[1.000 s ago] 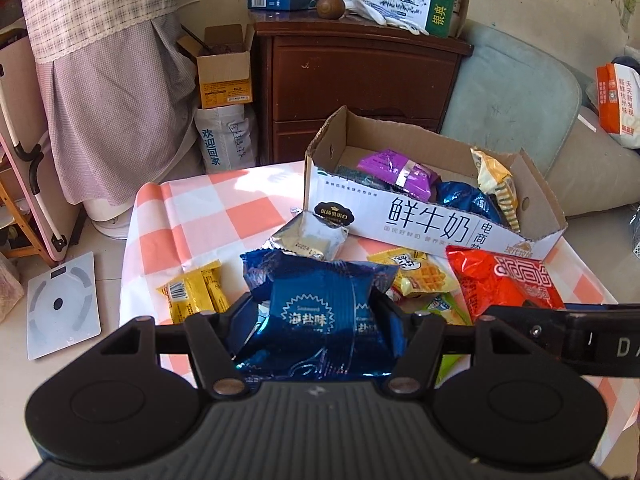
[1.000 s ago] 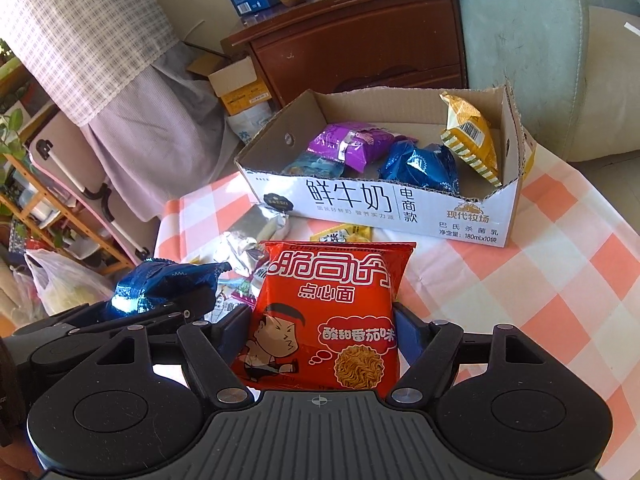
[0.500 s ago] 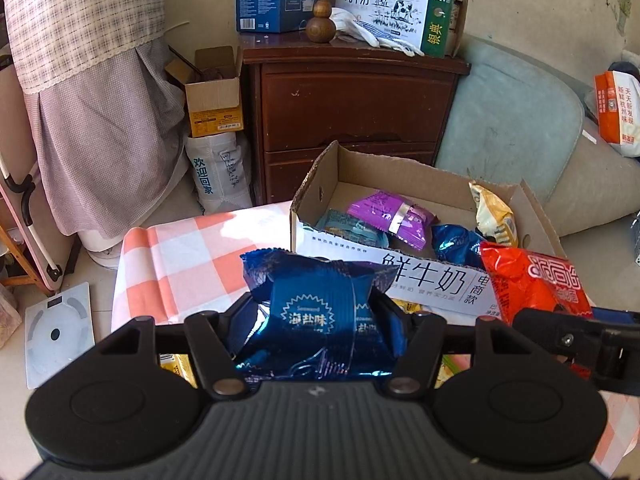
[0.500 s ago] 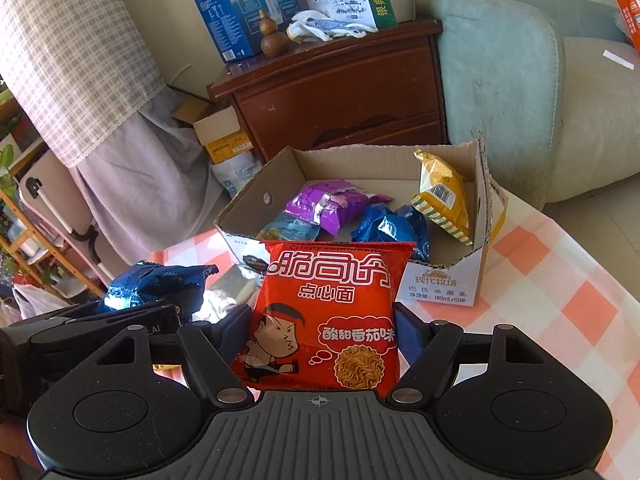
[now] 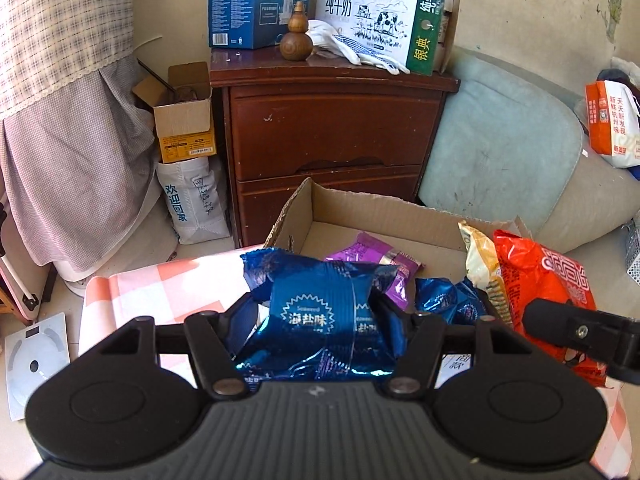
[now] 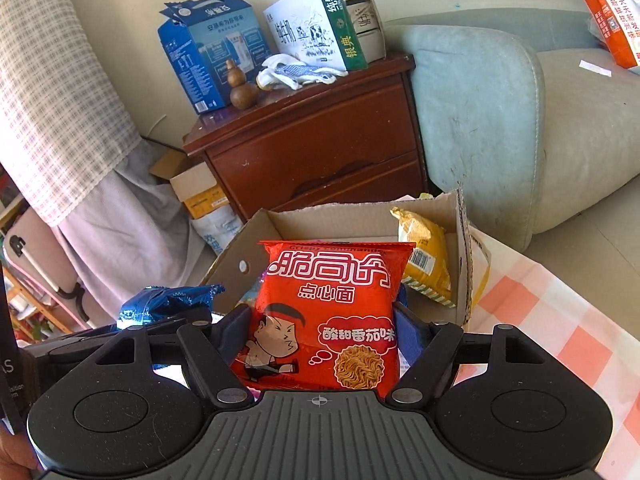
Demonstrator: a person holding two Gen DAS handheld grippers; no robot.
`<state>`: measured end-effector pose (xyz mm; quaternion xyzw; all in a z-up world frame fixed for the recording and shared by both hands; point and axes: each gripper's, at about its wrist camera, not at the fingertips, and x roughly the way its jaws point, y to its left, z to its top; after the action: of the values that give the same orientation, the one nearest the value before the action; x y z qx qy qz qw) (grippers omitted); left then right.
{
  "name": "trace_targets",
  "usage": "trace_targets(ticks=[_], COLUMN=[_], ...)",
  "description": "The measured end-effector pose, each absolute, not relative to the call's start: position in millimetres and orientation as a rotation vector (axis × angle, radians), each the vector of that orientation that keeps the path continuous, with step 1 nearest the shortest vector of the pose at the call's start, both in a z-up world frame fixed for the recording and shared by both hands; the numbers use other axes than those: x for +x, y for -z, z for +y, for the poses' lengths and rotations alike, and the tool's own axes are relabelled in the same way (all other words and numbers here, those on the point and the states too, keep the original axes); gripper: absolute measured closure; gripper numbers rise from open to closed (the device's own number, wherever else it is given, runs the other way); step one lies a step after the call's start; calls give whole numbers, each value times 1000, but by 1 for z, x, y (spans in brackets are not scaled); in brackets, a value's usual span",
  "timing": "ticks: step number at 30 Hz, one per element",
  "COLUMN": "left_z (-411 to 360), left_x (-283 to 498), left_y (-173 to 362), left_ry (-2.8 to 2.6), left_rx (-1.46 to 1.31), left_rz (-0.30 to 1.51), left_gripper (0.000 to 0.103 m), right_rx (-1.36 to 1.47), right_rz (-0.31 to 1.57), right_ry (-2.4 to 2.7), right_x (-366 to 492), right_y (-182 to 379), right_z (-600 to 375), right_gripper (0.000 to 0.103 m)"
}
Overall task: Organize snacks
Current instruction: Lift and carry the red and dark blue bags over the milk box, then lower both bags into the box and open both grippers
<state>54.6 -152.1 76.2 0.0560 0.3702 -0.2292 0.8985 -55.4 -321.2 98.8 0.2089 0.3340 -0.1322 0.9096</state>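
Grey-blue sofa (image 5: 500, 148) fills the right background, beside a dark wooden cabinet (image 5: 328, 128) that carries a blue carton (image 5: 256, 0), a white milk carton (image 5: 380, 12), a wooden gourd (image 5: 296, 36) and a pair of white gloves (image 5: 356, 46). Desk (image 6: 560, 320), covered in an orange-and-white checked cloth, stands in front of the cabinet and bears an open cardboard box (image 5: 372, 212). Inside the box lie a purple packet (image 5: 372, 252), a dark blue packet (image 5: 448, 300) and a yellow packet (image 6: 424, 260) that leans against the right wall. Left hand-held gripper (image 5: 316, 312) holds a blue seaweed snack packet (image 5: 316, 312) clamped between its two fingers, lifted over the near left edge of the box, clear of the desk. Right hand-held gripper (image 6: 320, 320) holds a red noodle snack packet (image 6: 328, 312) upright between its fingers, in front of the box interior and above its near wall. In the left wrist view the red packet and one black finger (image 5: 572, 332) of the right tool appear at the right edge, just beside the yellow packet. In the right wrist view the blue packet shows at lower left. A white floor scale (image 5: 32, 360) lies on the floor at far left
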Motion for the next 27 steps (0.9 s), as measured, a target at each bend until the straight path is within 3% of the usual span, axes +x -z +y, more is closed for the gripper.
trace_targets(ticks=[24,27], left_z=[-199,-202], left_x=[122,123], left_y=[-57,-50], left_ry=[532,537], left_rx=[59,72], left_rz=[801,801], left_gripper=[39,23], right_rx=[545,531], right_rz=[684,675], right_ry=[429,466], right_x=[2,7], right_y=[-68,-64], right_z=[-354,-358], right_gripper=[27,25])
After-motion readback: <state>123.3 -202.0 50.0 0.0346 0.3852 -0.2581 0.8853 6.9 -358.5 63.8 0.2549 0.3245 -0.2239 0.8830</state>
